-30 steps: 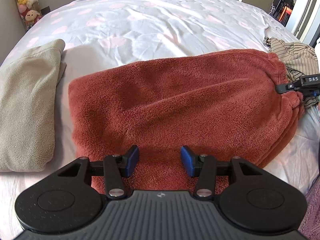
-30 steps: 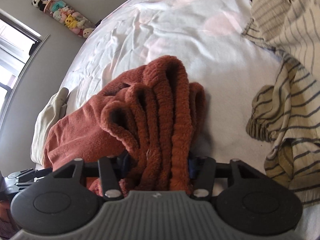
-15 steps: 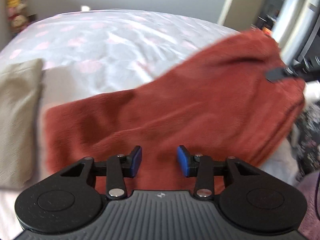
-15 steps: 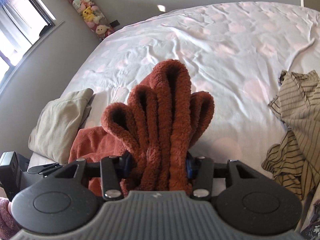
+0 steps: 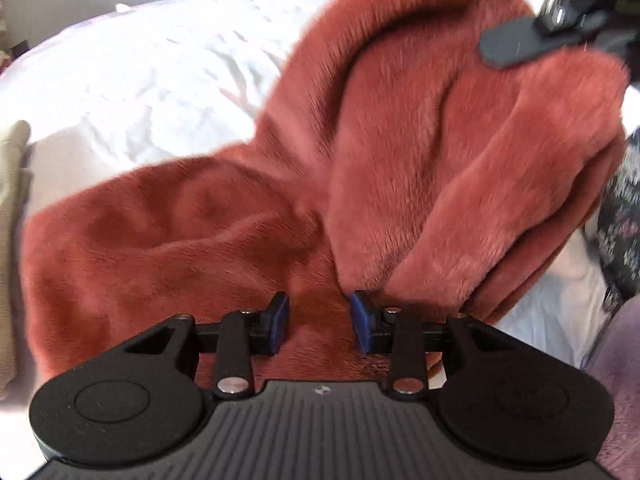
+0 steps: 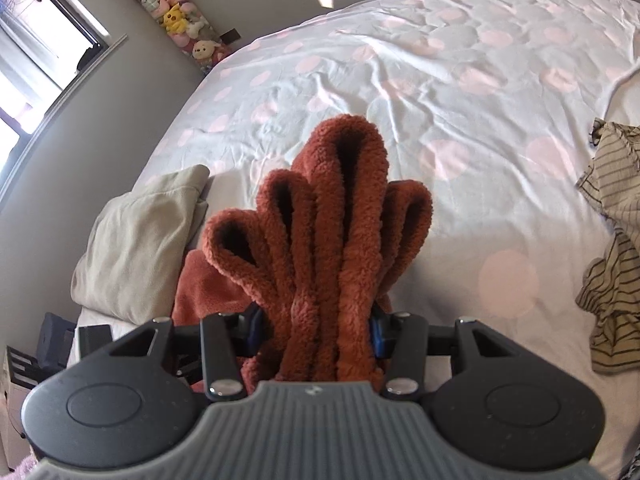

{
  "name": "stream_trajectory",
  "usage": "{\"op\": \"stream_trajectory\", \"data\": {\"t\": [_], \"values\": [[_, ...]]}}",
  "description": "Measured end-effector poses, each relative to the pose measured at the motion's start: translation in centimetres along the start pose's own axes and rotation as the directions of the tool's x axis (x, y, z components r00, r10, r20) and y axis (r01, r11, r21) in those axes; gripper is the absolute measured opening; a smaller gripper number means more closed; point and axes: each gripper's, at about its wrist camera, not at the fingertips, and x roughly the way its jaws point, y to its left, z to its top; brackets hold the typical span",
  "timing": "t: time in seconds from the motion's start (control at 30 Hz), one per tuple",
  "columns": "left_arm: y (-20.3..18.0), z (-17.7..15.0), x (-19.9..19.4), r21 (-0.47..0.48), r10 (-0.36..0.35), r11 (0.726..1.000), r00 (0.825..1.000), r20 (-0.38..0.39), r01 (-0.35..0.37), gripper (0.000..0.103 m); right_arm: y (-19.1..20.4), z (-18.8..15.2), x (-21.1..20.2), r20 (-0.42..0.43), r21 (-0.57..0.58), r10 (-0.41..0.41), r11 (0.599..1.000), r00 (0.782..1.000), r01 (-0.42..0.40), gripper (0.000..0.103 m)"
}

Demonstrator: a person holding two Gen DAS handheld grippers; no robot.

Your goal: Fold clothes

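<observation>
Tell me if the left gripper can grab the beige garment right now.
Probably yes: the left gripper is open and holds nothing, and the beige garment lies uncovered beside the rust fleece, though off to its side.

I see a rust-red fleece garment (image 6: pixel 340 216); white bedsheet (image 6: pixel 460 80) — pale pink dots; beige garment (image 6: pixel 140 240); tan shirt (image 6: pixel 612 280) — dark stripes.

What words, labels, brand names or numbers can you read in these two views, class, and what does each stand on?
No readable text in either view.
A small pale emblem sits on the ribbed body of the left tongs and of the right tongs: a mark, not letters.
The right tongs' black body, seen in the left view above the rust-red fleece garment, is too blurred to show lettering.
The plush toys carry no legible labels.
</observation>
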Motion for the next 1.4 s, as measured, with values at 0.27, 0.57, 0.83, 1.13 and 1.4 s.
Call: {"op": "stream_trajectory", "data": {"t": [0.27, 0.57, 0.83, 1.13, 1.4], "values": [[5.1, -0.3, -5.3, -0.059, 0.111, 0.992, 0.993, 0.041, -0.108, 0.033, 5.3, 0.5, 2.3, -0.036, -0.040, 0.030, 0.999, 0.999, -0.031, 0.051], [10.8, -2.8, -11.0, -0.149, 0.219, 0.966, 0.975, 0.040, -0.211, 0.038, 14.8, -1.4, 9.5, -0.136, -0.182, -0.009, 0.983, 0.991, -0.016, 0.051], [12.9, -4.6, -14.2, -0.173, 0.258, 0.953, 0.965, 0.039, -0.247, 0.038, 18.1, -4.2, 14.1, -0.220, -0.199, 0.019, 0.978, 0.975, -0.064, 0.062], [12.2, -4.2, -16.6, -0.167, 0.258, 0.956, 0.961, 0.095, -0.240, 0.038, 18.8, -5.2, 12.6, -0.194, -0.162, 0.106, 0.977, 0.975, -0.138, 0.069], [10.4, -3.0, -18.3, -0.144, 0.247, 0.964, 0.957, 0.152, -0.225, 0.039, 16.9, -4.5, 4.8, -0.006, -0.184, 0.137, 0.974, 0.991, -0.136, 0.057]]}}
